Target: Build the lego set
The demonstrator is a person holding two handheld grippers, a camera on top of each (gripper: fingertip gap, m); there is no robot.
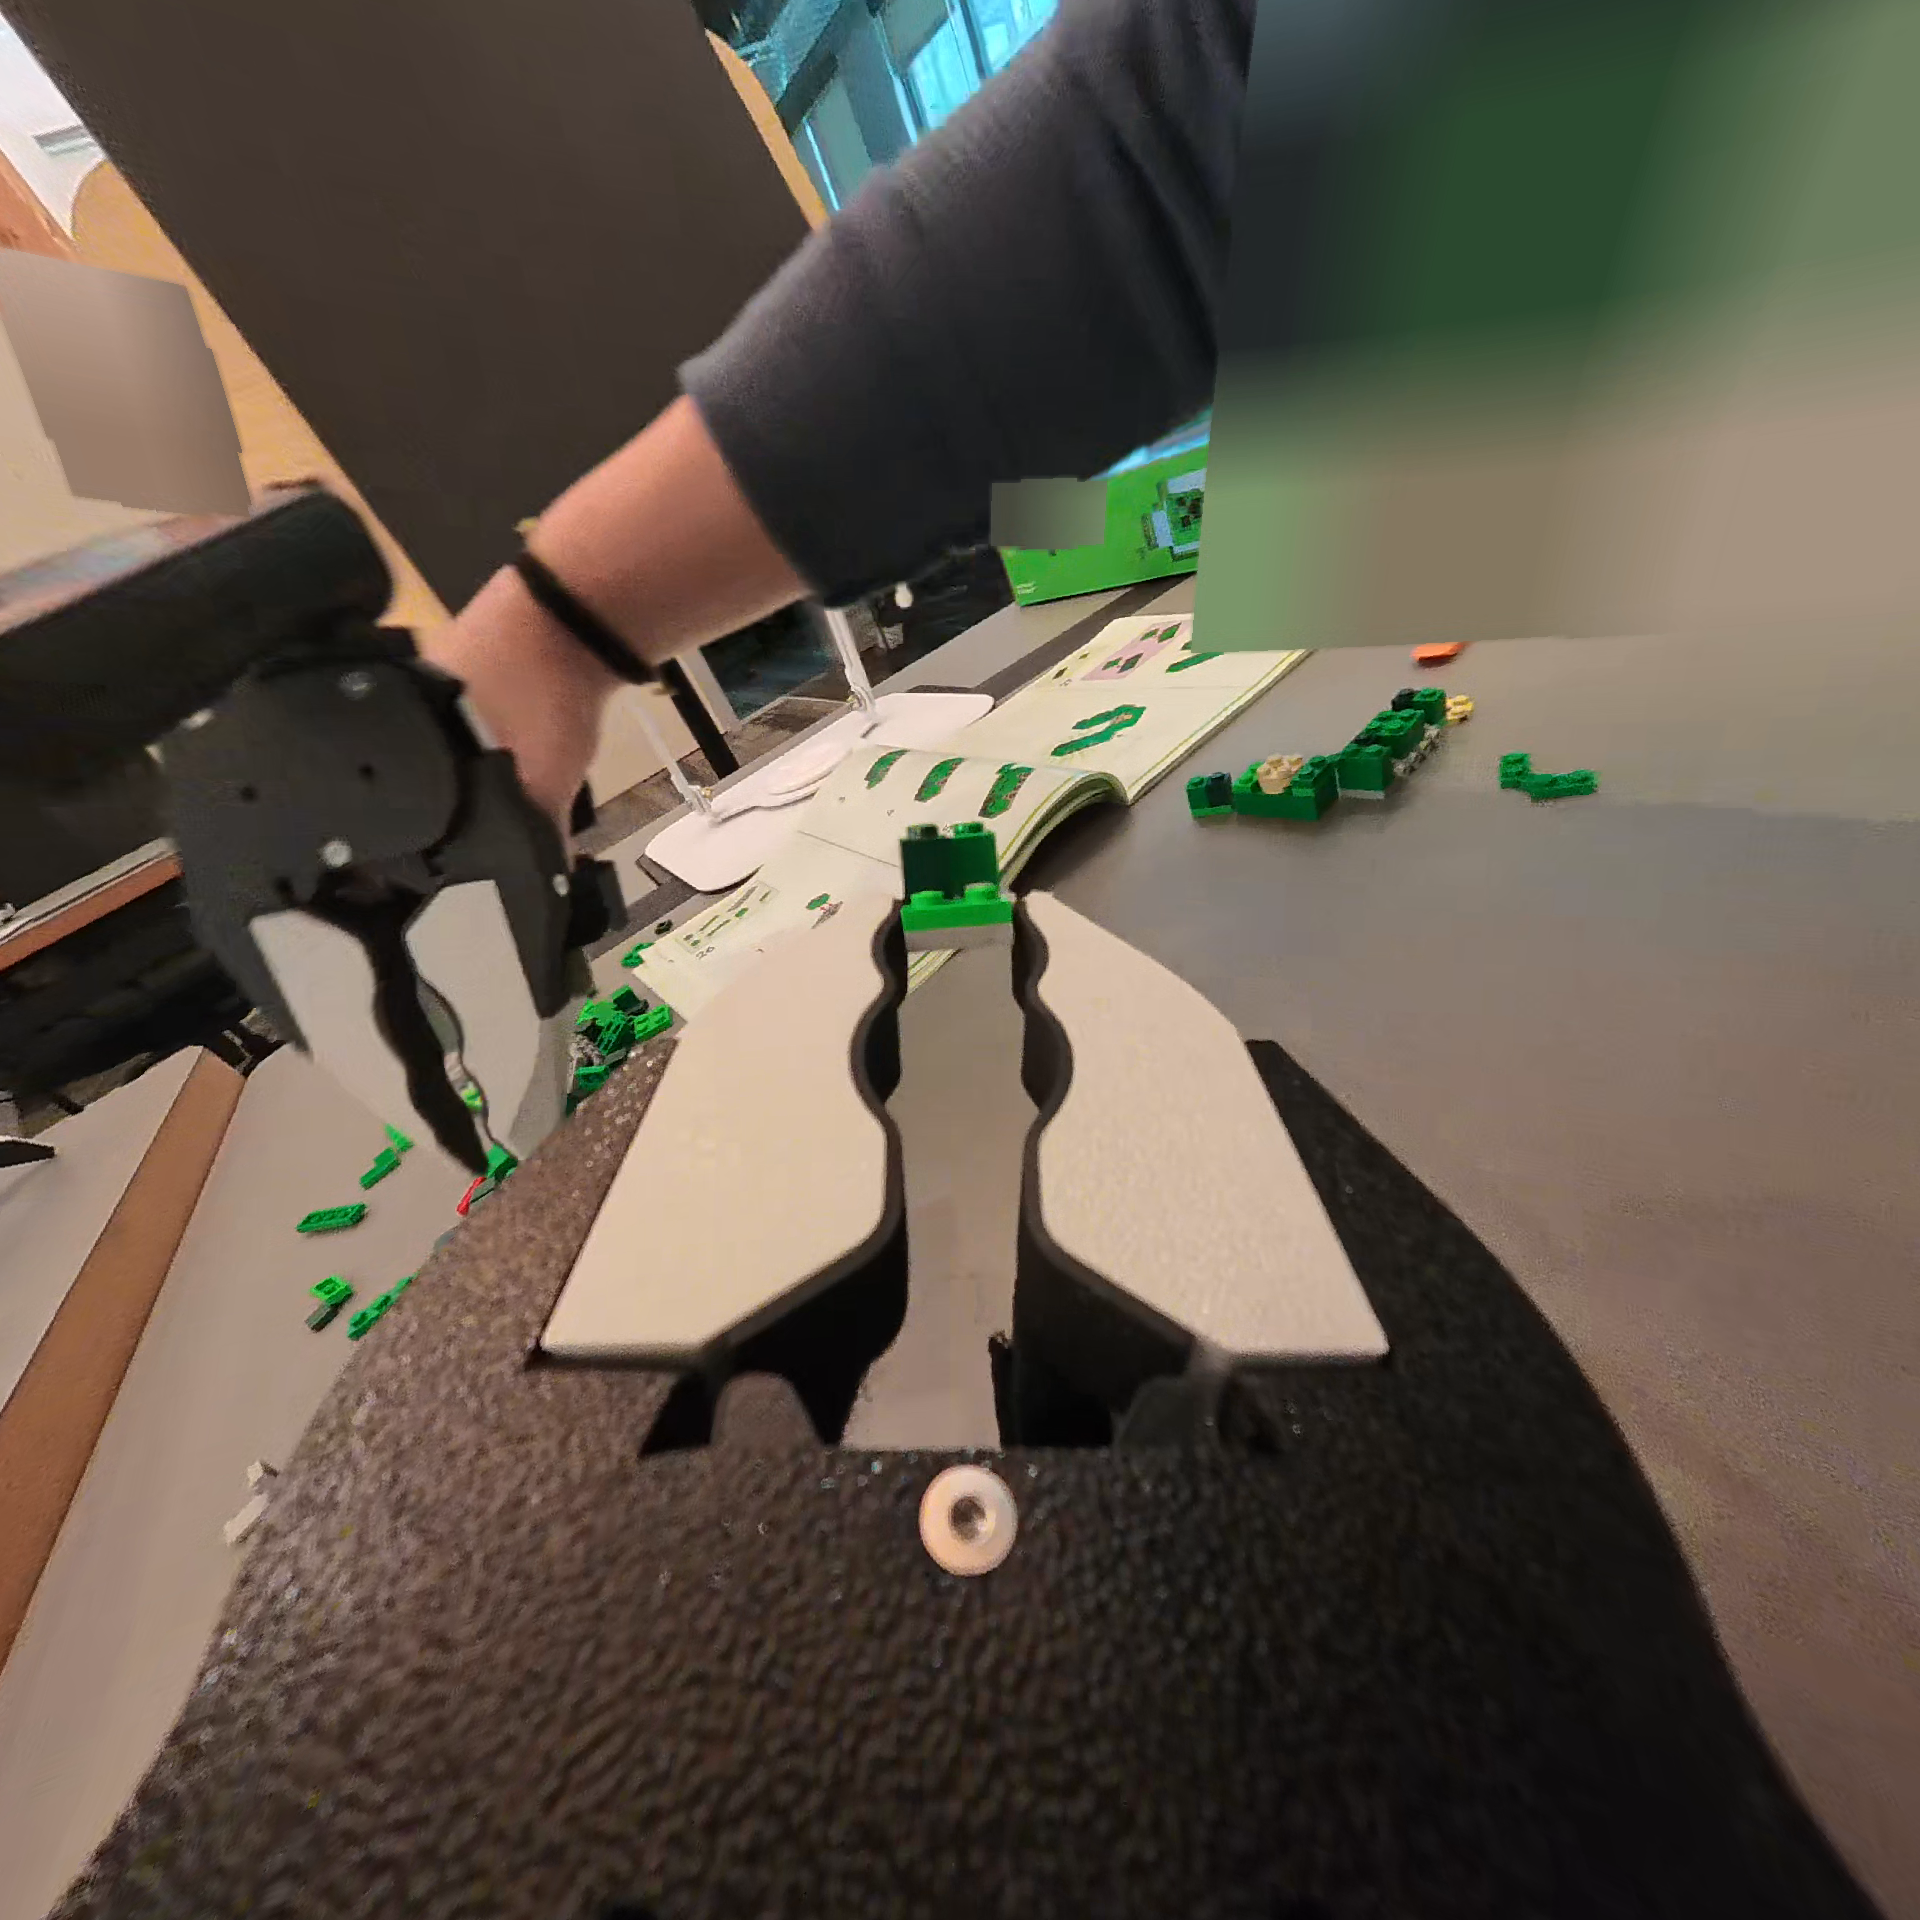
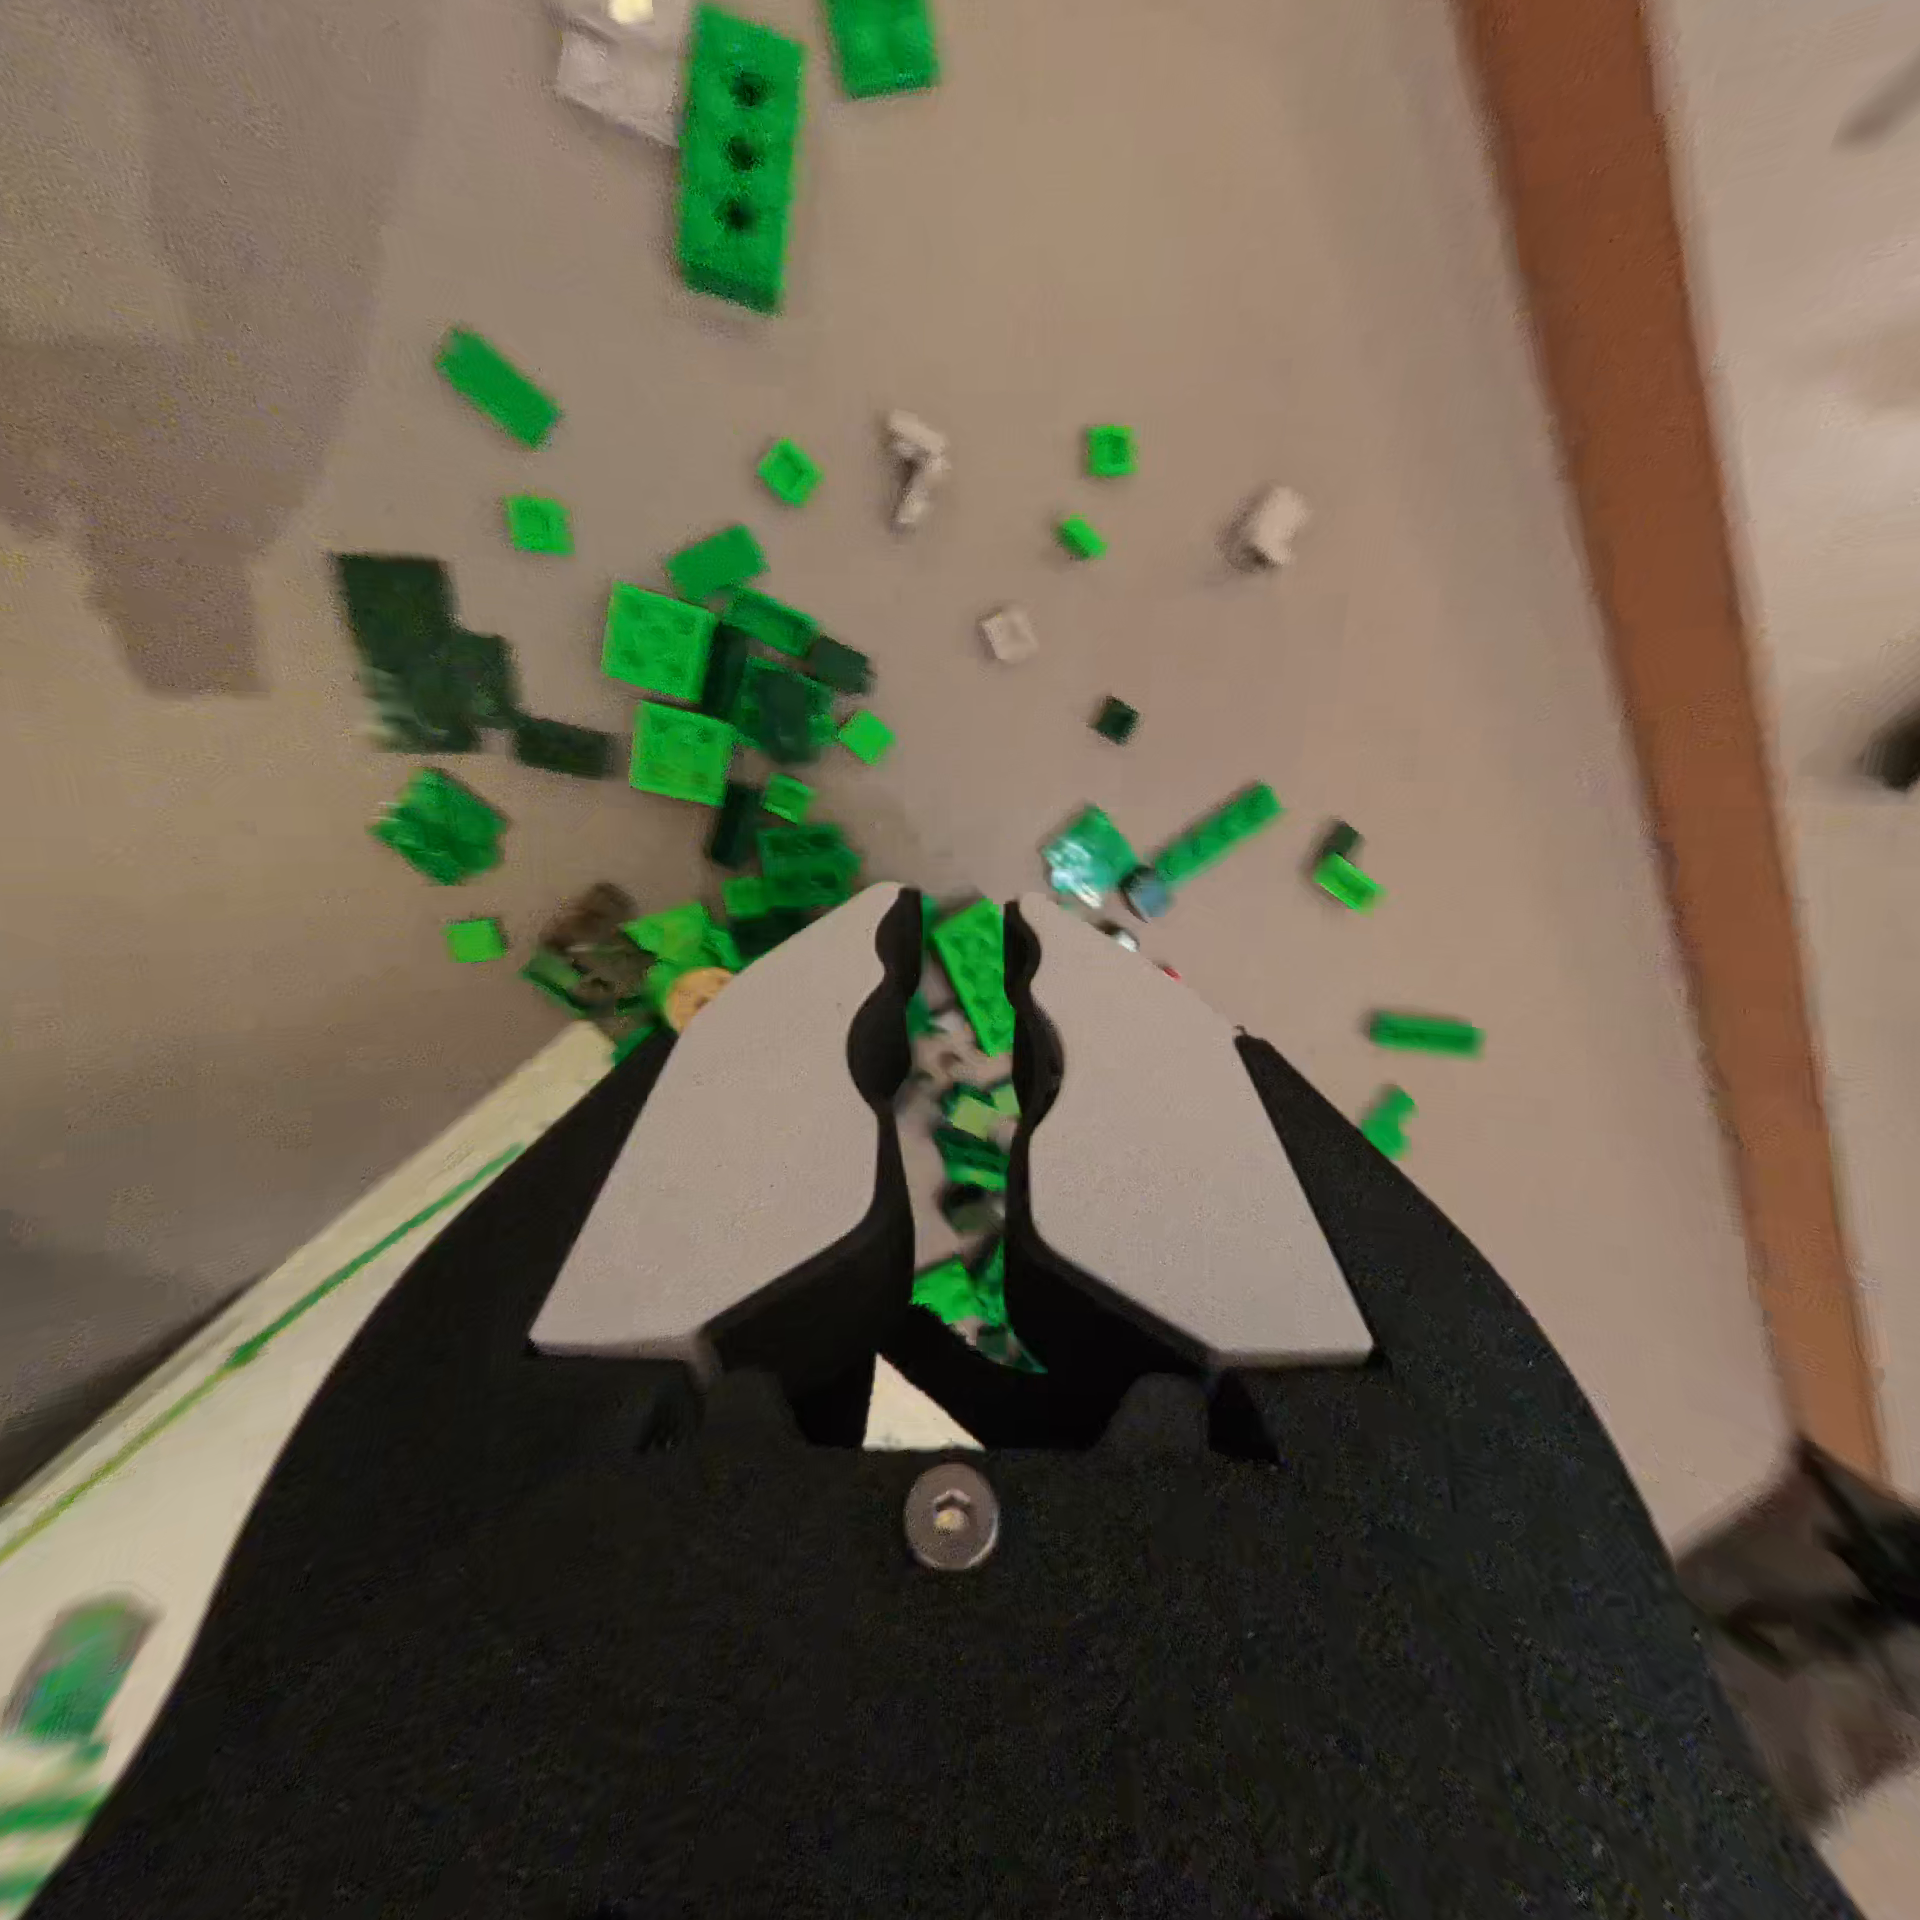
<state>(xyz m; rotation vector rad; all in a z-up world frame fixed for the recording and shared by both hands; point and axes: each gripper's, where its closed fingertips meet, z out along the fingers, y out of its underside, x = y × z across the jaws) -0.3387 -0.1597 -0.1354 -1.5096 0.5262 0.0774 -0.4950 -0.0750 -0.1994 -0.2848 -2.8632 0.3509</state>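
My left gripper (image 1: pixel 961 927) is shut on a small lego assembly (image 1: pixel 954 868): a dark green brick on a bright green plate with a grey layer below. It is held above the open instruction booklet (image 1: pixel 1091 748). A partly built green model (image 1: pixel 1340 764) lies on the grey table beyond the booklet. My right gripper (image 2: pixel 961 906) hangs tips-down over a pile of loose green pieces (image 2: pixel 727 707), jaws a little apart. A bright green plate (image 2: pixel 971 971) shows in the gap, lying in the pile. The right gripper also shows in the left wrist view (image 1: pixel 473 1143).
A person's arm in a dark sleeve (image 1: pixel 935 343) reaches across behind the right gripper. A green lego box (image 1: pixel 1122 540) and white stand bases (image 1: pixel 821 769) sit at the back. The table's wooden edge (image 2: pixel 1662 623) runs close to the scattered pieces. A long green plate (image 2: pixel 738 156) lies farther off. One gripper's finger ends stand about 20 cm off the other's. The partly built green model (image 1: pixel 1340 764) is closer to my left gripper, around 20 cm from its tips; the right tips are 30 cm off.
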